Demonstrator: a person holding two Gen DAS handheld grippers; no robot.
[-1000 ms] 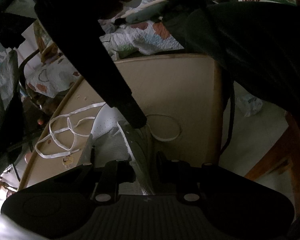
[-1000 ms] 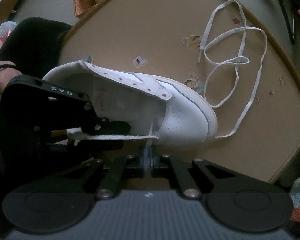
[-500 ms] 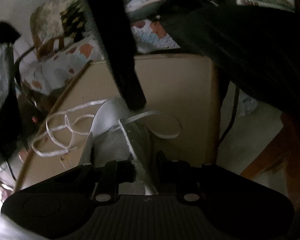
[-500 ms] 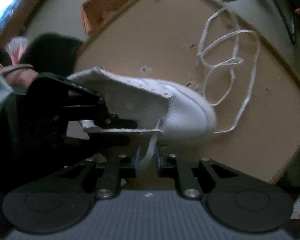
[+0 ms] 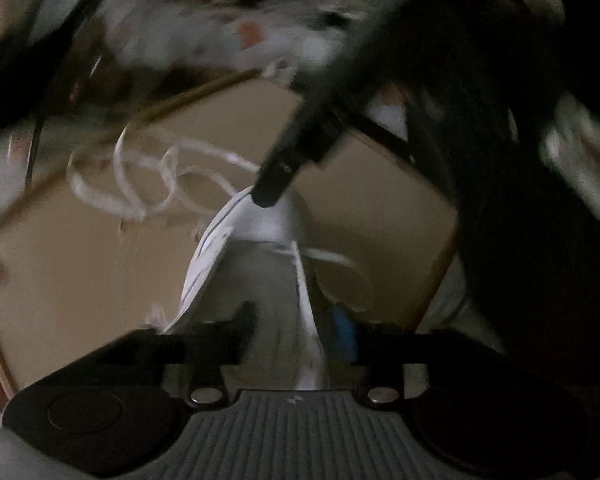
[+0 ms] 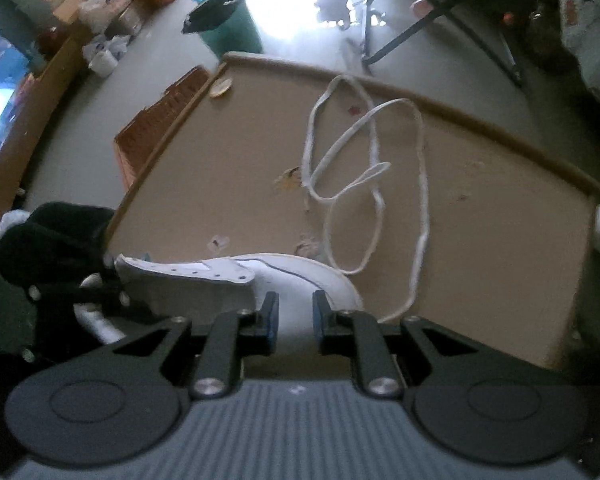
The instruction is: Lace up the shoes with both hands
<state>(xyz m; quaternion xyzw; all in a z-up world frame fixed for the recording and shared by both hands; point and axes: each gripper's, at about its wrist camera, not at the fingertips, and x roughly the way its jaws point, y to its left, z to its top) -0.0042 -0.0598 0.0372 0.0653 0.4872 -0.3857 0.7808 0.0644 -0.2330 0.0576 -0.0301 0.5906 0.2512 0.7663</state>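
Note:
A white shoe (image 6: 296, 276) lies on its side on the tan table (image 6: 240, 160). Its long white lace (image 6: 364, 184) sprawls in loops past the toe. My right gripper (image 6: 294, 314) hovers over the toe, its blue pads a little apart with nothing between them. In the blurred left wrist view my left gripper (image 5: 292, 324) is at the shoe's (image 5: 256, 232) opening. Its jaws are opening, and the eyelet flap's edge (image 5: 304, 304) stands between them without being pressed. A short piece of lace (image 5: 328, 258) curls out beside the flap. The right gripper's dark fingertip (image 5: 268, 196) shows above the toe.
An orange woven basket (image 6: 160, 128) sits against the table's left edge. A green bin (image 6: 228, 28) and black chair legs (image 6: 440, 12) stand on the floor beyond. A dark-clothed person (image 5: 520, 240) fills the right of the left wrist view. Patterned fabric (image 5: 228, 40) lies behind the table.
The left gripper rolled and its jaws widened off the eyelet flap. The right gripper spread its pads, the lace end slipped out, and it pulled back over the toe.

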